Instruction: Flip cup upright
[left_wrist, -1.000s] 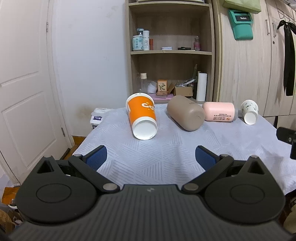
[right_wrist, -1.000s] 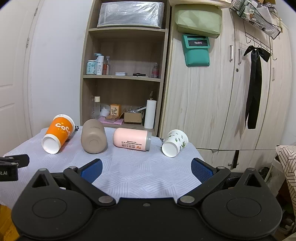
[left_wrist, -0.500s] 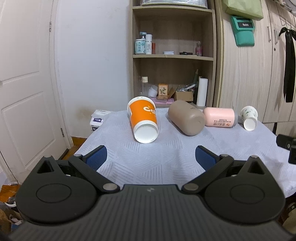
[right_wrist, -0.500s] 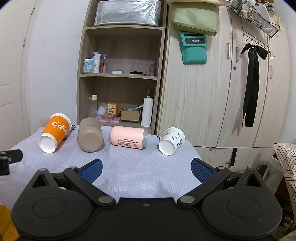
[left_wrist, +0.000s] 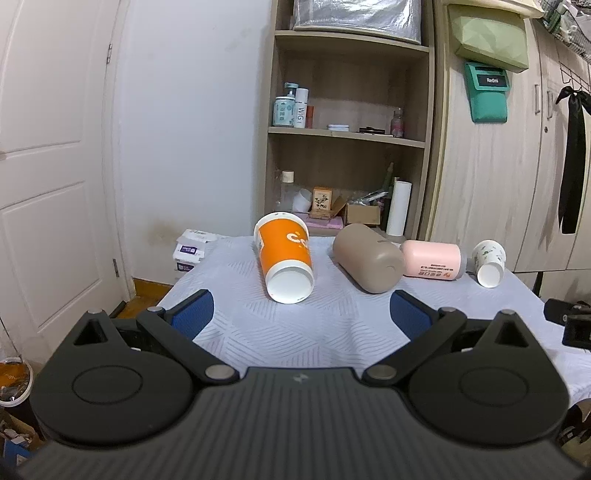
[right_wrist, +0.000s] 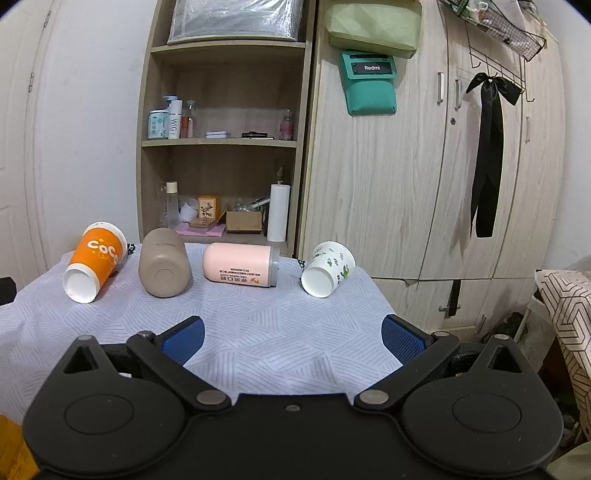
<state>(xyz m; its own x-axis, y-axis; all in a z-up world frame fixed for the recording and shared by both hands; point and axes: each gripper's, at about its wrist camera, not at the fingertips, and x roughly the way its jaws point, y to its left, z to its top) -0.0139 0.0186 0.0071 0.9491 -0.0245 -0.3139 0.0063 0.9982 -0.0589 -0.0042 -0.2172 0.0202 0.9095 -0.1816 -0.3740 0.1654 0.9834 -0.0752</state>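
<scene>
Four containers are lying on their sides in a row across a table (right_wrist: 258, 332) covered in a pale patterned cloth. From left to right they are an orange cup (left_wrist: 284, 264), a tan bottle (left_wrist: 367, 257), a pink bottle (left_wrist: 432, 260) and a small white cup (right_wrist: 327, 268) printed with green leaves.

The left gripper (left_wrist: 299, 314) is hovering near the table's front edge with its blue-padded fingers (left_wrist: 192, 314) spread wide, holding nothing. It is facing the orange cup, whose white base is pointing towards it.

The right gripper (right_wrist: 291, 334) is likewise hovering wide open and empty, well short of the row.

Both cups look like paper: probably very light, thin-walled, easy to crush and likely to roll. A gentle squeeze across the mid-body, away from the soft open rim, seems the safest hold before tipping one upright.
</scene>
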